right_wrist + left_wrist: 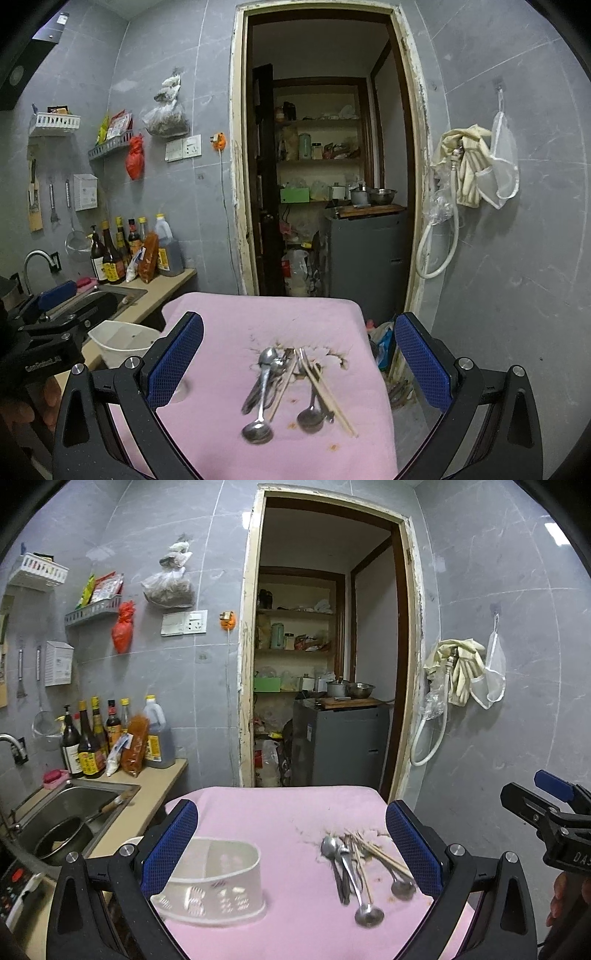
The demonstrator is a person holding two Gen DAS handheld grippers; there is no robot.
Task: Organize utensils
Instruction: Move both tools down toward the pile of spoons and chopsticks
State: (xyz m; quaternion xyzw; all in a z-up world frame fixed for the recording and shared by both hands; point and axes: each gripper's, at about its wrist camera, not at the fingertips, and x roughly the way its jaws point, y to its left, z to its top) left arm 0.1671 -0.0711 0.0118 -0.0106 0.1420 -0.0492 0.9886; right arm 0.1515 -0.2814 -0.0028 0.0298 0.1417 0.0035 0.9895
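1. The left tool (291, 845) has its blue-padded fingers (170, 843) spread wide and holds nothing; it hangs above the pink-covered bench (258, 812).
2. The right tool (299, 360) is likewise spread wide and empty, above the same bench.
3. Below the left tool's left finger, a white plastic utensil holder (218, 882) stands on the pink cover.
4. Toward the left tool's right finger lies a loose heap of metal spoons (351, 875) and wooden chopsticks (376, 853), tangled and touching each other.
5. In the right wrist view that heap lies between the right tool's fingers, and the holder shows only by its rim at the left finger.
6. Beyond the left tool, to its left, are a sink (74, 805) and sauce bottles (92, 738).
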